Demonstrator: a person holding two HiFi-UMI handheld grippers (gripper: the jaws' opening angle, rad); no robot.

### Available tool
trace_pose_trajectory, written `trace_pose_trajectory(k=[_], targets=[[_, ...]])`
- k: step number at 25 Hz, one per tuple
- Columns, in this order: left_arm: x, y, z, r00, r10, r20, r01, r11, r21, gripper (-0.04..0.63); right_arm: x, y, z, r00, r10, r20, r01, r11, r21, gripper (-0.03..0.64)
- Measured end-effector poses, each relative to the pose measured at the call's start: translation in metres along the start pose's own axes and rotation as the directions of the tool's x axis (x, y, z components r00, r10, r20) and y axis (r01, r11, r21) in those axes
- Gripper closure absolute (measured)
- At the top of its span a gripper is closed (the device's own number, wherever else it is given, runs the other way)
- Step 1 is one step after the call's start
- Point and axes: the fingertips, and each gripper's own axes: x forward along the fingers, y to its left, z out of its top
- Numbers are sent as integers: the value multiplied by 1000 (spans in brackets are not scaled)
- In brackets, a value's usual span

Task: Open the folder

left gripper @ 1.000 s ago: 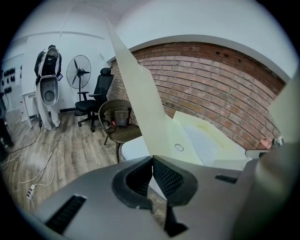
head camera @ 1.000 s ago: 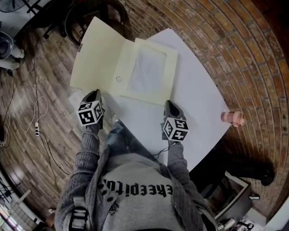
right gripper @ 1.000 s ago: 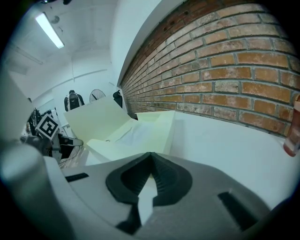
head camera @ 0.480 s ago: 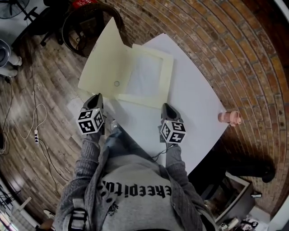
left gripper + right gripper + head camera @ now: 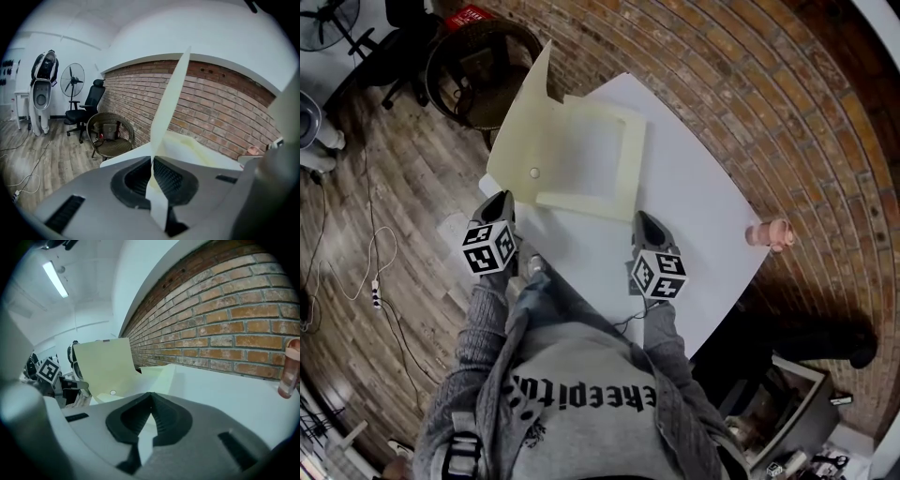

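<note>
Folder (image 5: 581, 159) lies on the white worktop (image 5: 694, 216), straight ahead of both grippers. Left gripper (image 5: 499, 199) has its fingers pinching the cover (image 5: 525, 112) at its near edge, and the sheet stands almost upright on the folder's left side. The spine runs away from the person, so the cover looks set to swing out leftward. Left is plainly the working hand. Right gripper (image 5: 639, 218) sits at the folder's near right corner, fingers pressed together and apparently nipping the lower panel. Inside, the framed pocket shows only white; I can make out no loose papers.
</note>
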Motion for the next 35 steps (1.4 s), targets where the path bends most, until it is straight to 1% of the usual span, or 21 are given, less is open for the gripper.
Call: trace_pose_trajectory(k=[8,13,16,20,24,29,35], targets=[[-11,-23,5,999,-32,17,31,999,36,583,-32,0,16,998,2,66,-3,1000,12,614],[-20,-42,3,996,-75,40,72,995,66,583,-52,-2,21,995,2,99,-3,1000,15,614],[-28,-51,8,992,-102,68,96,991,91,583,-60,0,26,993,9,120,-11,1000,18,614],[-47,-56,16,987,-109,116,95,989,115,583,-70,6,30,989,25,144,-26,1000,6,614],[-68,-58,23,979,-115,167,97,989,113,584,-80,13,34,985,41,166,-41,999,-7,614],[-97,-60,36,965,-120,232,95,989,113,584,-91,23,47,976,67,208,-62,998,-28,613],[-133,-70,50,944,-133,303,94,986,140,584,-110,34,58,964,92,248,-78,995,-67,612]])
